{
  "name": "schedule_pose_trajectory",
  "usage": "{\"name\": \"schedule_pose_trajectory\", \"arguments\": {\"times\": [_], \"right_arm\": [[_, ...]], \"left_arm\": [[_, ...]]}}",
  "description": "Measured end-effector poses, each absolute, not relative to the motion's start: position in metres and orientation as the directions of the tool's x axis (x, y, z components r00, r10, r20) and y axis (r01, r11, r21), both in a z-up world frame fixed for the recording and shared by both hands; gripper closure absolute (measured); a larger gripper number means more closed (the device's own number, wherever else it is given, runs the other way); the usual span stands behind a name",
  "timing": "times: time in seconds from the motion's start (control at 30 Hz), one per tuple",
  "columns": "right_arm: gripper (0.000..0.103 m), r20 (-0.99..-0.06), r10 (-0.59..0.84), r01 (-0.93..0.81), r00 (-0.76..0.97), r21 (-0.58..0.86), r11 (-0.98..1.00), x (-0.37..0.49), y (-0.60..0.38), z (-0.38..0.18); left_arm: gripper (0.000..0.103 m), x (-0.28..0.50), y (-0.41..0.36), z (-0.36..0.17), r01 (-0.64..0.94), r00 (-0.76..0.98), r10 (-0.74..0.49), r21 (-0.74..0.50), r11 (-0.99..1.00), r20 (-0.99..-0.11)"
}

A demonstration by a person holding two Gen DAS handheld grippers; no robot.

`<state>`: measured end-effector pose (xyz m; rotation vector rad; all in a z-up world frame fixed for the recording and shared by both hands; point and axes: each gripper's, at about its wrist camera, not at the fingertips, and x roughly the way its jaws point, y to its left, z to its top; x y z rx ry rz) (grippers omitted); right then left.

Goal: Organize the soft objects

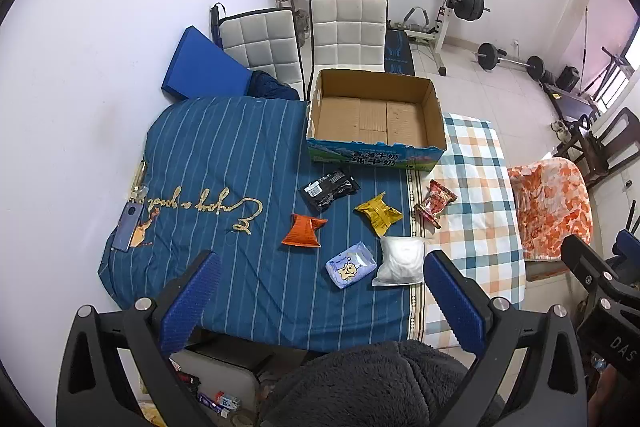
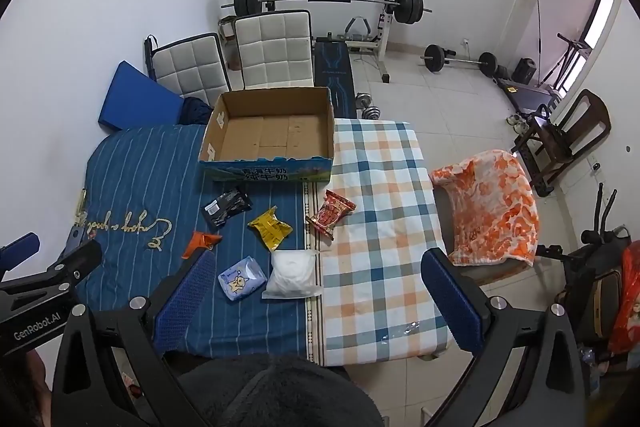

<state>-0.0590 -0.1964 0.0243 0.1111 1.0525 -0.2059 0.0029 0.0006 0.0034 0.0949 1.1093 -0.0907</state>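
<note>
The cardboard box (image 1: 376,115) stands open and empty at the far side of the desk, its blue front panel printed with white Chinese characters that read as a pure-milk brand. The dark blue striped cloth (image 1: 224,163) covering the left part of the desk carries gold cursive embroidery, upside down from here, that appears to say "Enjoy a good…"; the rest is unclear. In the right wrist view the body of the left gripper (image 1: 320,291) shows the words "GenRobot.AI", and in the left wrist view the right gripper (image 2: 320,291) bears the letters "DAS". Six soft packets lie spread on the cloth in front of the box, all apart from both grippers: a black pouch (image 1: 330,189) with a white barcode label, a crumpled orange packet (image 1: 304,231), a yellow packet (image 1: 378,213), a red patterned packet (image 1: 435,202) lying where the striped cloth meets the checked cloth (image 1: 476,195), a pale blue tissue pack (image 1: 350,265) with a cartoon animal on it, and a clear bag of white fluffy material (image 1: 400,261) just beside the tissue pack. Both grippers hang above the near edge of the desk, tilted downward, with jaws spread wide and nothing between them. An orange-and-white blanket (image 2: 492,207) drapes over a seat to the right.
</note>
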Motion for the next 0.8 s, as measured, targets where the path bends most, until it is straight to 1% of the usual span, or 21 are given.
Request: {"name": "schedule_pose_trajectory", "arguments": {"times": [0.8], "right_arm": [[0.000, -0.856, -0.136, 0.230, 0.499, -0.021, 0.973, -0.0545, -0.1967, 0.0313]], "left_arm": [[0.000, 0.0061, 0.0001, 0.0075, 0.114, 0.452, -0.036, 0.018, 0.993, -0.891]]}}
